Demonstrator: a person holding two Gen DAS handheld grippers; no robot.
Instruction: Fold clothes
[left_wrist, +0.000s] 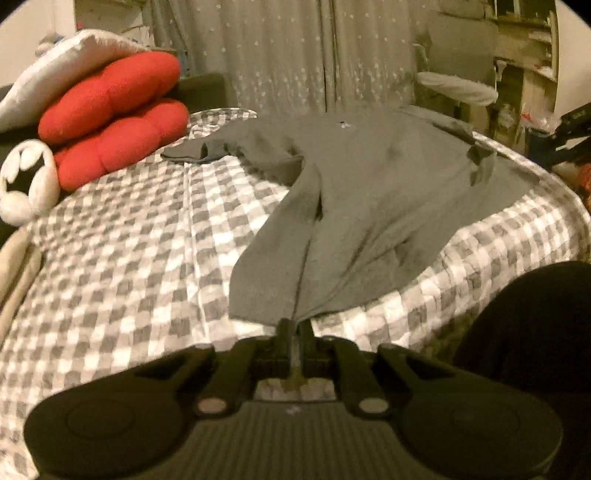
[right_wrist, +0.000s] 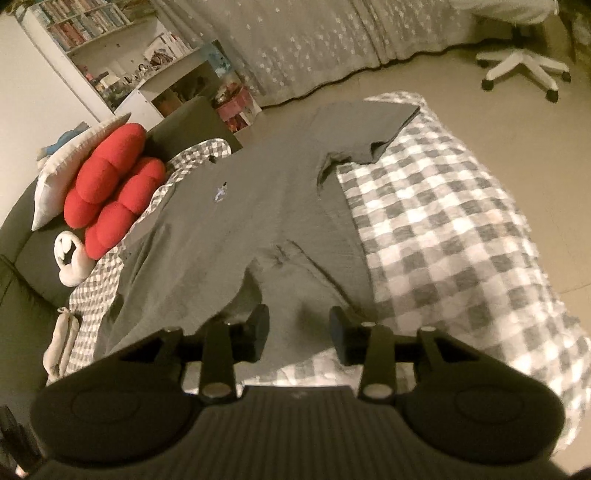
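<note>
Shirt: your grey T-shirt (left_wrist: 369, 192) lies spread on the checked bedcover (left_wrist: 122, 266), hem toward you.
Left gripper (left_wrist: 295, 326): your jaws are pinched on the hem at 6 o'clock.
Right gripper (right_wrist: 298, 330): spread over the hem, nothing gripped.
Surroundings: red cushions (left_wrist: 114, 114) at 10 o'clock.

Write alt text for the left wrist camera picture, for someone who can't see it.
The left gripper is shut on the near hem of a grey shirt that lies spread across a grey and white checked bedspread. Red cushions sit at the far left, with a pale curtain behind the bed.
</note>
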